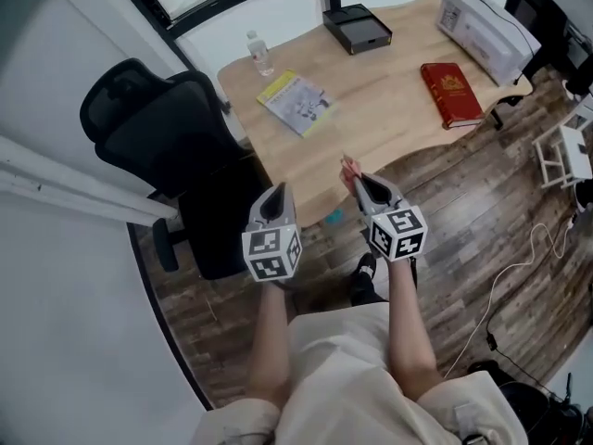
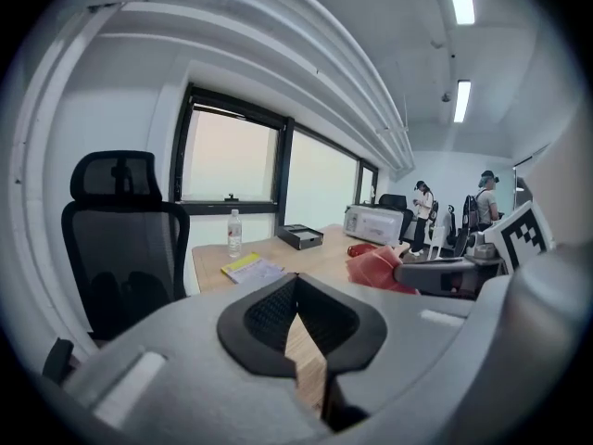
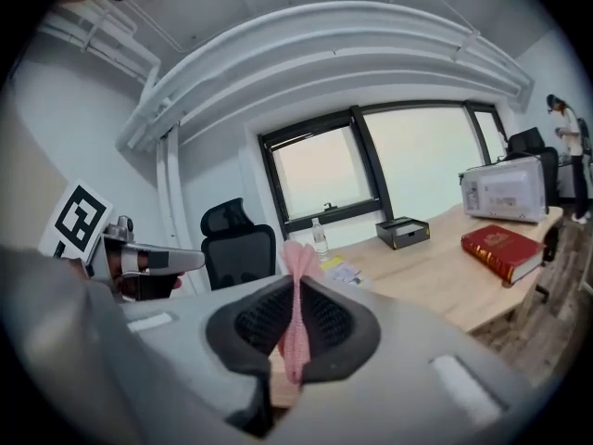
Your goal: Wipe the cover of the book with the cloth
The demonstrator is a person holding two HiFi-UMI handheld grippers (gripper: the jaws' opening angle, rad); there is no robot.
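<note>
A red book (image 1: 451, 94) lies on the right part of the wooden desk (image 1: 389, 109); it also shows at the right of the right gripper view (image 3: 501, 249). My right gripper (image 1: 357, 185) is shut on a pink cloth (image 3: 296, 313), which sticks up between its jaws (image 1: 347, 169). It hangs over the desk's near edge, well short of the book. My left gripper (image 1: 278, 197) is shut with nothing in it, held beside the right one near the desk's front edge. From the left gripper view the cloth (image 2: 378, 269) shows at the right.
A black office chair (image 1: 162, 128) stands left of the desk. On the desk lie a yellow booklet (image 1: 295, 101), a water bottle (image 1: 260, 54), a black tray (image 1: 358, 28) and a white printer (image 1: 486, 31). Cables (image 1: 519, 267) run over the wooden floor at right.
</note>
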